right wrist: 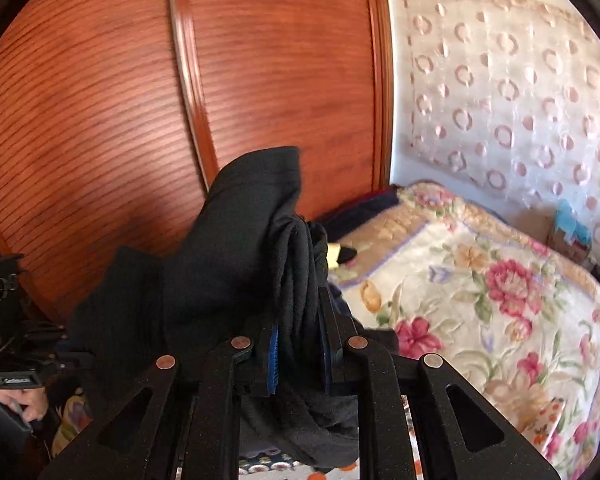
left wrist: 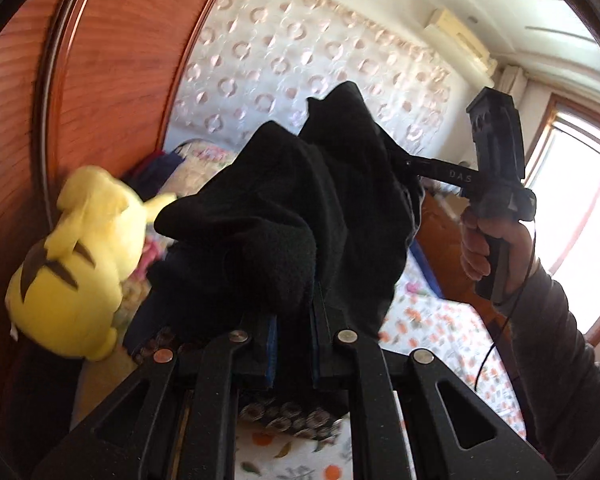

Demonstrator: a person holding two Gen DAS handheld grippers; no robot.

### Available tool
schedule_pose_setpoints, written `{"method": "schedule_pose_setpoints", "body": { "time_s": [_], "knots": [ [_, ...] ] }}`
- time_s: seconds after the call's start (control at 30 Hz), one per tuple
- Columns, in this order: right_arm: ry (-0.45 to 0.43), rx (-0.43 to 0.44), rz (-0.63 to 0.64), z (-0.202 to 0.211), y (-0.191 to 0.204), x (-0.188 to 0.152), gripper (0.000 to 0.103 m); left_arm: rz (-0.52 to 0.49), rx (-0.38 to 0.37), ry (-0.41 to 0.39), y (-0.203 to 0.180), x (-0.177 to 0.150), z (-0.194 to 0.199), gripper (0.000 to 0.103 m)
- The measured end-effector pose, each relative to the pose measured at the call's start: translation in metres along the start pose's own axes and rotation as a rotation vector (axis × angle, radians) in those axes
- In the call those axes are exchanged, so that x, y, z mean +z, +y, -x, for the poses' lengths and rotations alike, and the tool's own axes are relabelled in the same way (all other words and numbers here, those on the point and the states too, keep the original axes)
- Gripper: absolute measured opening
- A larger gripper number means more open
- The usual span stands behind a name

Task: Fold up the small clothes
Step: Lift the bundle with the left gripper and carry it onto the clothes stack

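A black fleece garment [left wrist: 300, 216] hangs in the air between both grippers, above the bed. My left gripper [left wrist: 294, 320] is shut on one bunched edge of it; the cloth covers the fingertips. My right gripper [right wrist: 298, 320] is shut on another edge of the black garment [right wrist: 236, 256], folds pinched between the blue pads [right wrist: 274, 356]. In the left wrist view the right gripper [left wrist: 404, 162] reaches into the cloth from the right, held by a hand [left wrist: 488, 248]. The left gripper's body [right wrist: 4, 320] shows at the left edge of the right wrist view.
A yellow plush toy [left wrist: 76, 264] lies against the wooden wardrobe door [right wrist: 100, 120]. A floral blanket [right wrist: 480, 300] covers the bed, with an orange-patterned sheet [left wrist: 440, 332] below. A patterned curtain [left wrist: 308, 48] hangs behind. A window [left wrist: 580, 216] is at the right.
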State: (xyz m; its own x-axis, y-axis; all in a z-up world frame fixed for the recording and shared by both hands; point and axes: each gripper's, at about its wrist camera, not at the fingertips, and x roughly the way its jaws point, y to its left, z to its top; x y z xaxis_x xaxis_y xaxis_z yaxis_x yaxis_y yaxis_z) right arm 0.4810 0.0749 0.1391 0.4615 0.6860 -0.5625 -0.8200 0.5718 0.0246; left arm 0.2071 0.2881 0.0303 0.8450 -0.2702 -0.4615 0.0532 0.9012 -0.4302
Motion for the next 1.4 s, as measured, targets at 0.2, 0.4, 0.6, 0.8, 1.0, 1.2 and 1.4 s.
{"method": "schedule_pose_setpoints", "body": {
  "time_s": [0.2, 0.4, 0.6, 0.8, 1.0, 1.2, 1.4],
  "knots": [
    [-0.145, 0.001, 0.077, 0.046, 0.014, 0.064, 0.015, -0.06, 0.026, -0.137, -0.019, 0.051, 0.053, 0.013],
    [-0.213, 0.034, 0.128, 0.033, 0.016, 0.097, 0.015, -0.059, 0.076, -0.119, -0.007, 0.058, 0.06, 0.013],
    [-0.009, 0.011, 0.089, -0.007, -0.01, 0.029, 0.015, -0.023, 0.072, 0.095, 0.004, 0.003, 0.011, 0.013],
    [0.147, -0.052, 0.0, -0.031, -0.053, -0.03, 0.02, 0.03, 0.107, 0.175, 0.024, -0.026, -0.023, 0.013],
    [0.032, -0.164, -0.053, 0.004, -0.049, -0.024, 0.044, 0.02, 0.152, 0.188, 0.024, -0.032, -0.028, 0.013],
    [-0.098, -0.049, 0.026, 0.016, 0.006, -0.03, 0.044, 0.012, 0.169, 0.184, 0.025, -0.033, -0.03, 0.013],
    [-0.004, -0.116, 0.037, -0.05, -0.024, -0.058, 0.044, -0.012, 0.183, 0.185, 0.018, -0.035, -0.033, 0.013]
  ]
}}
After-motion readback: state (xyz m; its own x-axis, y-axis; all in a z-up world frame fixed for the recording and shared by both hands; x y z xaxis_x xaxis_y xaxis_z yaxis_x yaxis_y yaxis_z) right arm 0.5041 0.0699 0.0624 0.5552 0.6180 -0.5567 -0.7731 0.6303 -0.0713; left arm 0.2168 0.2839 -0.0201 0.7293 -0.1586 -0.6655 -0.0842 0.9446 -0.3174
